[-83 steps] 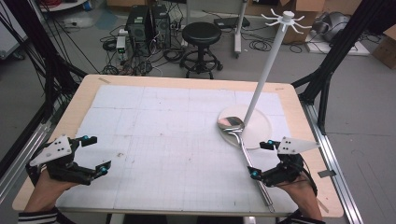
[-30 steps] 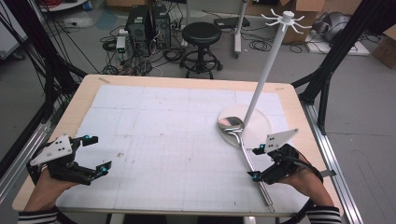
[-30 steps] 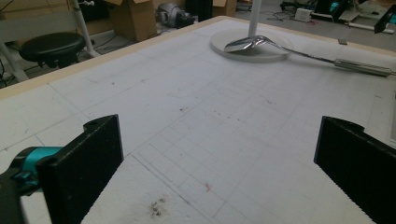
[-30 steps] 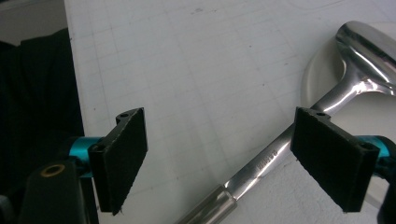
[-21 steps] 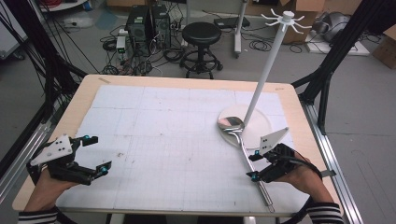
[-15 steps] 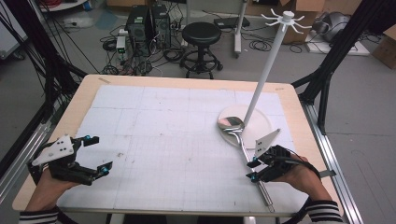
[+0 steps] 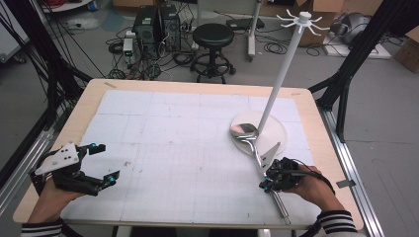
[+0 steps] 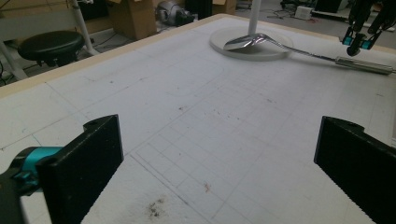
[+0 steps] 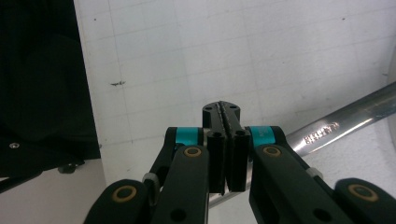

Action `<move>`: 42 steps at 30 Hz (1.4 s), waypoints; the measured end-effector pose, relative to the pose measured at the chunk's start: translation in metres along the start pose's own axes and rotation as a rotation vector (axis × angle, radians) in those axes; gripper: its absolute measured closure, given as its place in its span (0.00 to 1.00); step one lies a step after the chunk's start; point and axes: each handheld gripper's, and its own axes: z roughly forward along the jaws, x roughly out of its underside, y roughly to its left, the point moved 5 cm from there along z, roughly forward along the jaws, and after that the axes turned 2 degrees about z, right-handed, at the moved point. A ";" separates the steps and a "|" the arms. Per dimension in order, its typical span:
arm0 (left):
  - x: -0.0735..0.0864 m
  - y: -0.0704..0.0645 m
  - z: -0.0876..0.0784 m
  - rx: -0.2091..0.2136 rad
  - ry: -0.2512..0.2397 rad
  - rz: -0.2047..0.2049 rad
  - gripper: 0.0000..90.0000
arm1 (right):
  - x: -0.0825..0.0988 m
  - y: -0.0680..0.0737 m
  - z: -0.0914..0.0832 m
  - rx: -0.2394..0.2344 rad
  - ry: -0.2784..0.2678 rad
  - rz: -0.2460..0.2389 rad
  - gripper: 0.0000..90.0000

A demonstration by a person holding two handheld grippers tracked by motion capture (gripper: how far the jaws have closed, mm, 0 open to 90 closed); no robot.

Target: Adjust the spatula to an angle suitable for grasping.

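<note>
**A:** How is the right tool (image 7: 267, 185) set, and where is the ladle (image 7: 254, 148)?

**B:** The ladle lies on the tabletop (image 7: 173, 148) at the right of the high view. Its bowl is rested on the round white base (image 7: 276, 131) of the hook stand (image 7: 284, 74), and its handle is run down towards the lower right. The right tool is lowered onto that handle, and its jaws have just been closing. In the right gripper view they are seen pressed together, with no gap at the tips. The handle is seen passing underneath from the right. Whether any metal is caught lower down cannot be told.

**A:** What could go wrong from there?

**B:** A lift could be made with nothing held. If the jaws were shut above or beside the handle, the ladle would be left flat on the tabletop. If only an edge was nipped, the smooth steel could be lost partway up and dropped onto the base.

**A:** Anything else?

**B:** The grip is taken far from the bowl, so the heavy end could be swung down and the handle twisted between the pads. The pole rises just beside the bowl, so it could be knocked, and the stand rocked, if the ladle were swept sideways.

**A:** And the left tool (image 7: 106, 162)?

**B:** It is held spread wide at the lower left, well apart from the ladle, so no trouble is expected there.
</note>
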 end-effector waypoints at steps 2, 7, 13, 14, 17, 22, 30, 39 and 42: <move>0.000 0.000 0.000 -0.002 -0.001 -0.001 0.02 | -0.001 0.001 0.002 -0.001 0.023 -0.001 0.99; 0.000 0.000 0.000 -0.002 -0.002 -0.004 0.02 | -0.001 0.000 0.009 -0.003 0.072 -0.010 0.99; 0.000 0.000 0.000 -0.002 -0.002 -0.002 0.02 | 0.000 0.000 0.013 -0.007 0.097 -0.010 1.00; 0.000 0.000 0.000 -0.001 -0.001 -0.002 0.02 | 0.000 0.000 0.013 -0.007 0.097 -0.010 1.00; 0.000 0.000 -0.001 -0.001 -0.004 -0.003 0.02 | 0.001 0.000 0.015 -0.004 0.121 -0.011 1.00; 0.000 0.001 -0.002 -0.004 -0.004 -0.003 0.02 | 0.005 0.000 0.020 0.003 0.155 -0.016 1.00; 0.000 0.001 -0.002 -0.002 -0.004 -0.004 0.02 | 0.010 0.000 0.021 -0.004 0.169 -0.015 1.00; 0.001 0.001 -0.004 -0.006 -0.006 -0.008 0.02 | 0.017 -0.004 0.016 0.008 0.187 0.001 1.00; 0.001 0.001 -0.004 -0.006 -0.005 -0.007 0.02 | 0.022 -0.006 0.014 0.014 0.187 0.024 1.00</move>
